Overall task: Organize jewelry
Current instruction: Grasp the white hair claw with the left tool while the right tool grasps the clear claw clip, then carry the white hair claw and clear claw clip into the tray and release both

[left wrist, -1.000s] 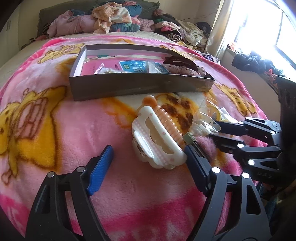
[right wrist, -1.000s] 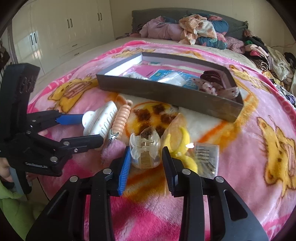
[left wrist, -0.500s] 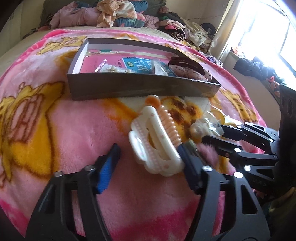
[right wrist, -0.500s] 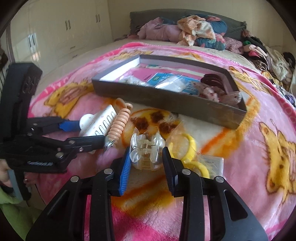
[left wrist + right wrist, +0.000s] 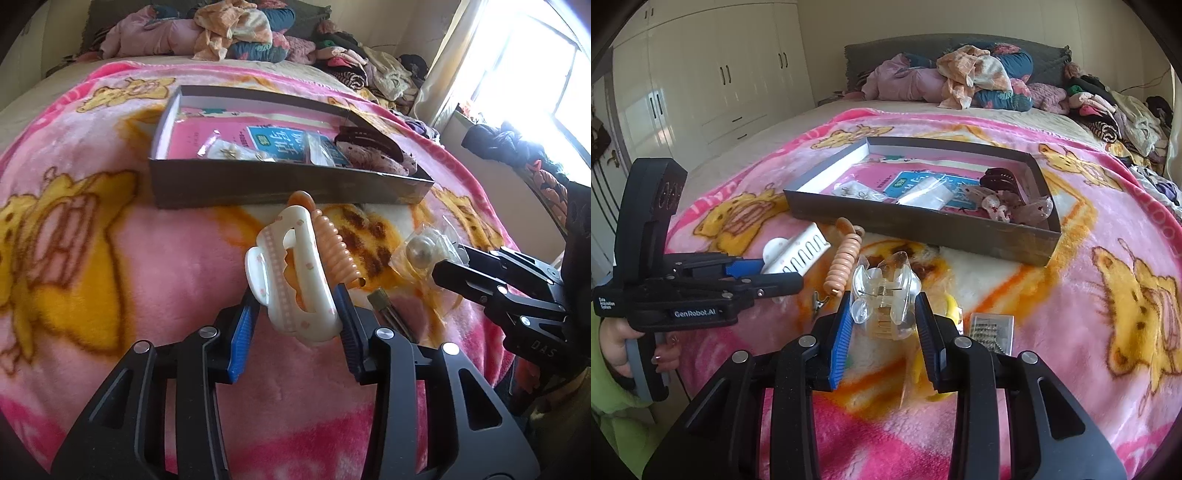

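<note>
Nearest the left wrist camera, the left gripper [image 5: 299, 314] had just been closing, and its blue pads now pressed both sides of the white claw hair clip [image 5: 293, 273], low on the pink blanket [image 5: 110, 258]. The right gripper [image 5: 882, 314] was clamped on the clear claw hair clip [image 5: 884, 295], which looked lifted slightly off the blanket. A peach spiral hair tie [image 5: 334, 251] lay against the white clip's far side; it may drag along or snag when that clip rises. Both clips are hard, curved plastic held by their rounded ends, so either could twist or squirt out. Just beyond, a yellow item in a clear bag [image 5: 951, 306] and a packet of small beads [image 5: 991, 328] waited. Farther on stood the grey tray [image 5: 923, 225], mid-blanket, already holding packets and a dark clip.
</note>
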`<state>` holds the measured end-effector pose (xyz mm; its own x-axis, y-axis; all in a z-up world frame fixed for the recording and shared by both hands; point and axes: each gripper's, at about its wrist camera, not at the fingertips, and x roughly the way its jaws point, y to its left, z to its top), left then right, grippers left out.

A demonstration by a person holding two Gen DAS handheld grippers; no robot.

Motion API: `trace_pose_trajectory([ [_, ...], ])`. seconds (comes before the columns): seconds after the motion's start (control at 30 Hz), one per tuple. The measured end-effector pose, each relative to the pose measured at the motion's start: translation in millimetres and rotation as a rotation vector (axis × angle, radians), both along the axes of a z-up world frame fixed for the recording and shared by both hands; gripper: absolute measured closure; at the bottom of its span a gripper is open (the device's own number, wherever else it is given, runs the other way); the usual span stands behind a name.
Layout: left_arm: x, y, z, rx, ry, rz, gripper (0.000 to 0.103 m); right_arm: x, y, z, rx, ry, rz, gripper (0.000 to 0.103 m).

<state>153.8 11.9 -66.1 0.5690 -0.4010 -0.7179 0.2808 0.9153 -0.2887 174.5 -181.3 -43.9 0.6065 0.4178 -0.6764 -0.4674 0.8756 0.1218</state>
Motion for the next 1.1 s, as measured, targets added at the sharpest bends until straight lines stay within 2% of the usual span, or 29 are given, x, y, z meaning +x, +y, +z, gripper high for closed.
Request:
trace_pose_trajectory([
  [0.43,-1.7,24.2,26.7,0.01,-0.076,0.035,0.07,1.7,3.9,13.8,0.017,-0.03,-0.006,0.071],
  [1.1,41.0,8.6,41.1,-0.012,-0.124,0.03,0.07,32.8,-22.0,32.9,0.034,-0.072,-0.096,0.071],
])
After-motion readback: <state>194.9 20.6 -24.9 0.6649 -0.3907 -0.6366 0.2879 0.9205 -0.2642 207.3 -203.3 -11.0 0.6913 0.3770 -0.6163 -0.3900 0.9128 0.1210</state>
